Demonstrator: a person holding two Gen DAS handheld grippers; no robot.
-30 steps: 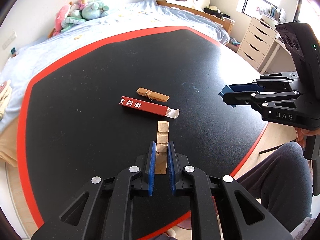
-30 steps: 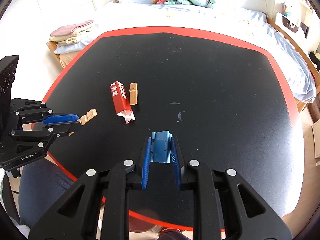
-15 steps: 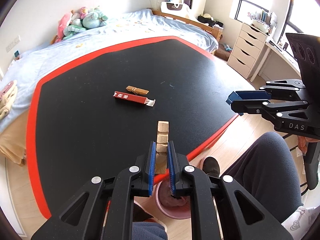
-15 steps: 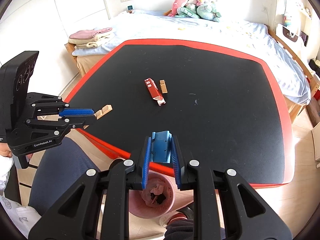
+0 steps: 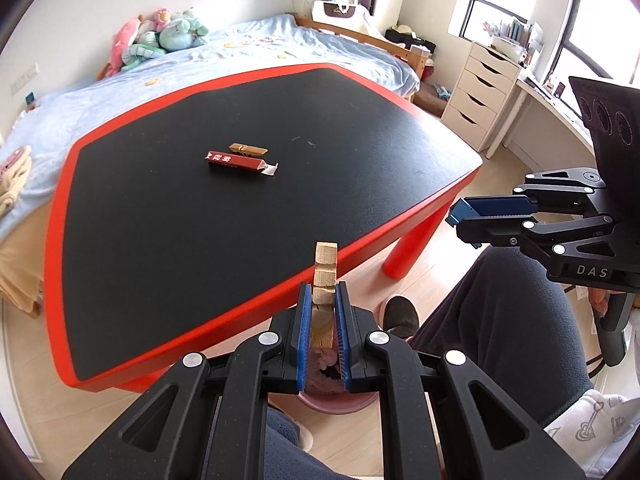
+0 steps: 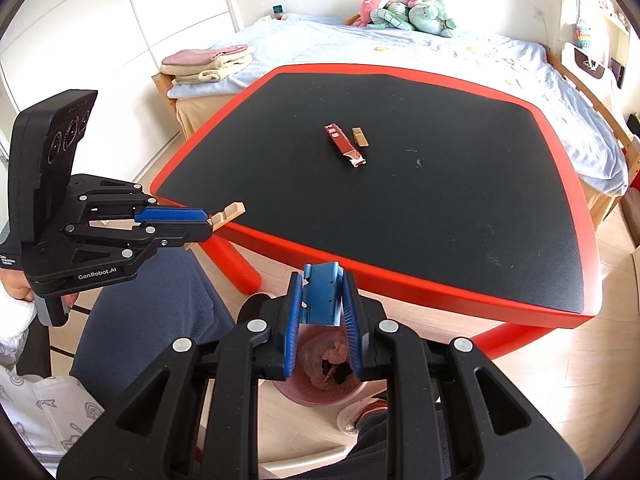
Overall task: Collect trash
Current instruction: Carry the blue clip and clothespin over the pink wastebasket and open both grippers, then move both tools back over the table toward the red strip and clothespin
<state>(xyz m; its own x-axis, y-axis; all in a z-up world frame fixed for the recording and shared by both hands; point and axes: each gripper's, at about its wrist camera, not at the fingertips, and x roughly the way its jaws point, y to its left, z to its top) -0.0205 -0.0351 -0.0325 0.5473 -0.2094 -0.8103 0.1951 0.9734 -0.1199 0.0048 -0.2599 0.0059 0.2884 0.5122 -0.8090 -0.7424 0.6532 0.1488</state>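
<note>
My left gripper is shut on a wooden clothespin, held off the near edge of the table above a pink bin on the floor. My right gripper is shut on a crumpled blue wrapper, also over the pink bin, which holds some trash. On the black table top lie a red wrapper and a second wooden clothespin, side by side, far from both grippers. From the right wrist, the left gripper shows at the left with its clothespin sticking out.
The red-rimmed table has round red legs. A person's dark-trousered legs and slippered foot flank the bin. A bed with plush toys lies behind; white drawers stand at the right.
Both grippers have pulled back from over the table top to beyond its near edge, each keeping its item. The pink bin has come into view beneath them.
</note>
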